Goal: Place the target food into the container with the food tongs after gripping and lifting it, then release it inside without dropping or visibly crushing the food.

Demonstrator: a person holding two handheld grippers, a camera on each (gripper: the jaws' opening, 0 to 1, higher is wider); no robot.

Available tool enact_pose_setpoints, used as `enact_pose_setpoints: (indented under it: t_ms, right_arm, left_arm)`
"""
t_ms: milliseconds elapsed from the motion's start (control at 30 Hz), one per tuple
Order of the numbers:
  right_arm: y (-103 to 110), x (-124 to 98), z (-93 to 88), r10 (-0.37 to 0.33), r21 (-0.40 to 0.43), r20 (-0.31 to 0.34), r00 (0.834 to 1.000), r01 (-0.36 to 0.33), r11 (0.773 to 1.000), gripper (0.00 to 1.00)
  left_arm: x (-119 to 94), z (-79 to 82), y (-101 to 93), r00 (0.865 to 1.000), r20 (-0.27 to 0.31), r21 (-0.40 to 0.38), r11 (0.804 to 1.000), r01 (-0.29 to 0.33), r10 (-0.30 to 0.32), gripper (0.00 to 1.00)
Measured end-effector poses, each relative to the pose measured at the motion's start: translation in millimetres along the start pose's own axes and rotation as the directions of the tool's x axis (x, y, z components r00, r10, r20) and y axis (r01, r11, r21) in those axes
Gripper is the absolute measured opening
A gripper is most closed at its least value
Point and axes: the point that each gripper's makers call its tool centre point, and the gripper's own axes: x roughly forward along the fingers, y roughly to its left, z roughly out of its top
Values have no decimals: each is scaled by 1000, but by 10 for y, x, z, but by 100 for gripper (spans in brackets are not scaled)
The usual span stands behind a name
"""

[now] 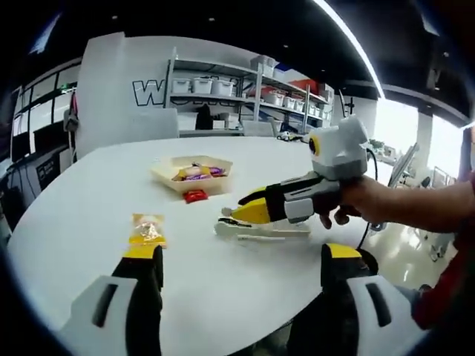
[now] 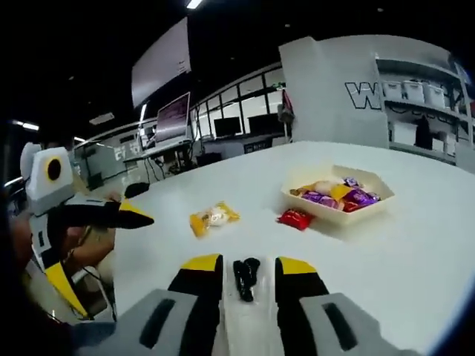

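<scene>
While the right gripper (image 1: 249,211) lies low over the white table (image 1: 223,297), its two jaws sit on either side of the food tongs (image 1: 260,230), and I cannot tell if they are squeezing them yet. In the right gripper view the tongs (image 2: 245,278) show as a pale strip with a dark end piece between the yellow-tipped jaws. In the left gripper view, the tongs lie flat on the table, long side running across the picture and going under the gripper, which hides part of them. A hand (image 1: 356,204) holds that gripper.

The left gripper (image 1: 237,289) is open wide with nothing in it. Just past its left jaw lies a yellow snack packet (image 1: 147,230), flat, its long side pointing away toward the tray. In the right gripper view, the packet (image 2: 214,218) lies slanted.

Farther off sits a cream tray (image 1: 167,174) with six sides. It holds wrapped sweets (image 1: 197,173), purple, yellow and orange; they are too small to count. A red packet (image 1: 194,196) lies on the table, just beside the tray.

Shelves with boxes (image 1: 223,89) stand far behind.
</scene>
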Motion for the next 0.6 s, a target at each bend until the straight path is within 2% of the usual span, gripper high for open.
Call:
enact_pose_setpoints:
  t_ms: [167,267,433,600]
  right_arm:
    - [22,10,-46,-7,-48,-15,1000,6,999,26]
    - [0,-20,-54,-7,-46,-10,1000,7,999,33]
    - [5,-176,-83,-10,-51,7,1000,11,999,35]
    - [24,-334,-180,-22,-93,-1,1000,22,995,34]
  left_arm:
    - [25,-6,-18,1000,-2,-2,1000,17,-17,86]
    - [27,-12,4,1000,2,-4,1000,18,-18,86]
    - [74,-120,41,999,-33,29,999,30,-30,86]
    - [81,-115,46,999,-26,25,999,47,-46,86]
